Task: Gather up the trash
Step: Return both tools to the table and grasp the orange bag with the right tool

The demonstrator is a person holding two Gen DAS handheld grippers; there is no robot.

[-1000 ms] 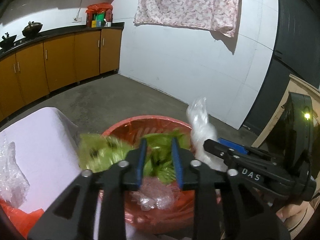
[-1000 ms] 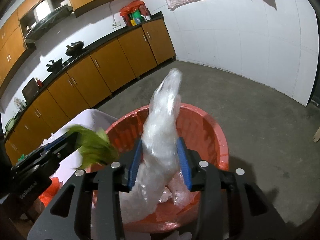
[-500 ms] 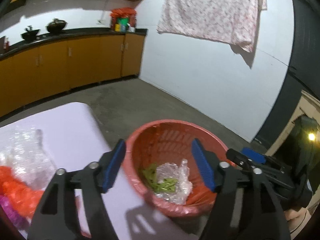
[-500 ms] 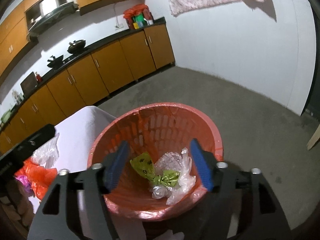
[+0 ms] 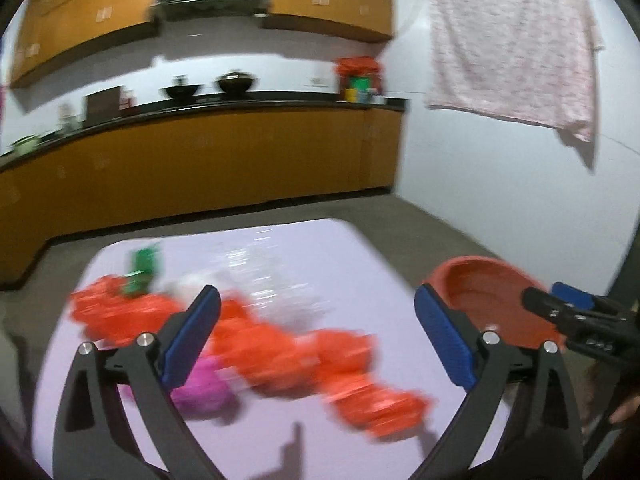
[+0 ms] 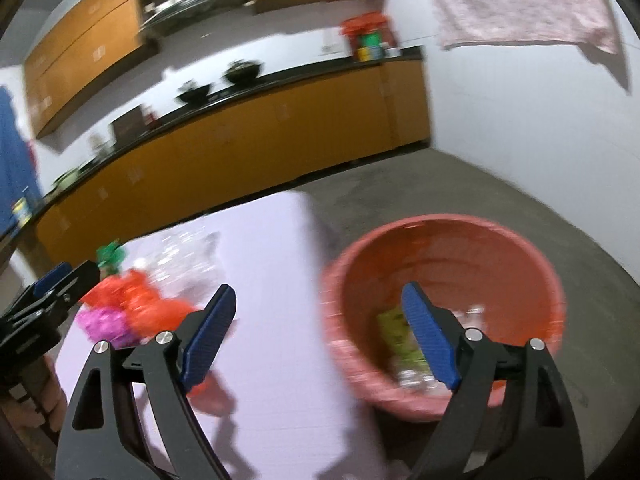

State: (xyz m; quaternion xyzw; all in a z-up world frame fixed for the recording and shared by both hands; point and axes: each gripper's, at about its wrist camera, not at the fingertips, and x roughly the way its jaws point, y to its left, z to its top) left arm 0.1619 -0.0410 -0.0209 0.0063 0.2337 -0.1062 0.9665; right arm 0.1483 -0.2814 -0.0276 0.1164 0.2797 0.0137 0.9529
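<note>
The left tool (image 5: pixel 318 332) hangs over the pale surface (image 5: pixel 280 432), its jaws opening wide with nothing held between them. Below it a blurred heap of orange plastic trash (image 5: pixel 288 352) runs in a long band from the upper left of the surface down toward the lower right, with a pink wad (image 5: pixel 204 388) beside its near edge, a green scrap (image 5: pixel 142 270) at its far end and clear film (image 5: pixel 264 276) behind it. The red basket (image 5: pixel 492 280) stands off the surface's right edge.

The right tool (image 6: pixel 318 326) is also opening, empty, straddling the gap between surface (image 6: pixel 272 320) and basket (image 6: pixel 440 236). Only this view looks into the basket, where a green wrapper (image 6: pixel 394 332) and clear plastic (image 6: pixel 416 378) lie at the bottom.
</note>
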